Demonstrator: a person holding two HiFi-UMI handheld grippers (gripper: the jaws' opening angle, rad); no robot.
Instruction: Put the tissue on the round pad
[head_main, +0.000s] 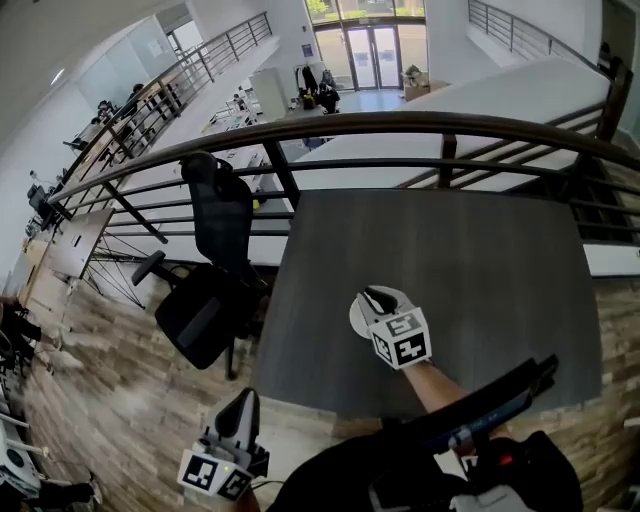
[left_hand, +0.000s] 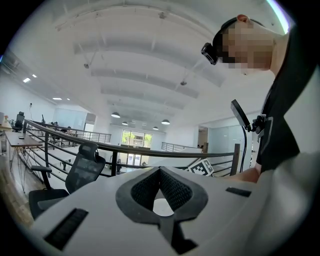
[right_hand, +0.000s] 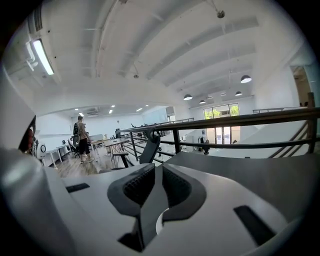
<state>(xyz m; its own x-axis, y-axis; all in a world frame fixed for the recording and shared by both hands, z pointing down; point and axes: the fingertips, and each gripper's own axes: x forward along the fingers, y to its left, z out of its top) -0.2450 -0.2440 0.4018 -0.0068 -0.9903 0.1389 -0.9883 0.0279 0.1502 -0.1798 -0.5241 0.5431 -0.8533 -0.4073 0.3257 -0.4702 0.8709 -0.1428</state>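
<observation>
Neither a tissue nor a round pad shows in any view. My right gripper (head_main: 378, 296) hovers over the near middle of the dark grey table (head_main: 500, 270), its marker cube toward me. In the right gripper view its jaws (right_hand: 156, 169) stand a narrow slit apart with nothing between them, pointing across the bare tabletop (right_hand: 260, 175). My left gripper (head_main: 246, 396) hangs low at the left, off the table and above the wooden floor. Its pads (left_hand: 160, 171) meet at the tips and hold nothing.
A black office chair (head_main: 215, 280) stands at the table's left edge. A dark metal railing (head_main: 400, 125) runs along the table's far side, with a drop to a lower floor behind it. A person (right_hand: 81, 140) stands far off among desks.
</observation>
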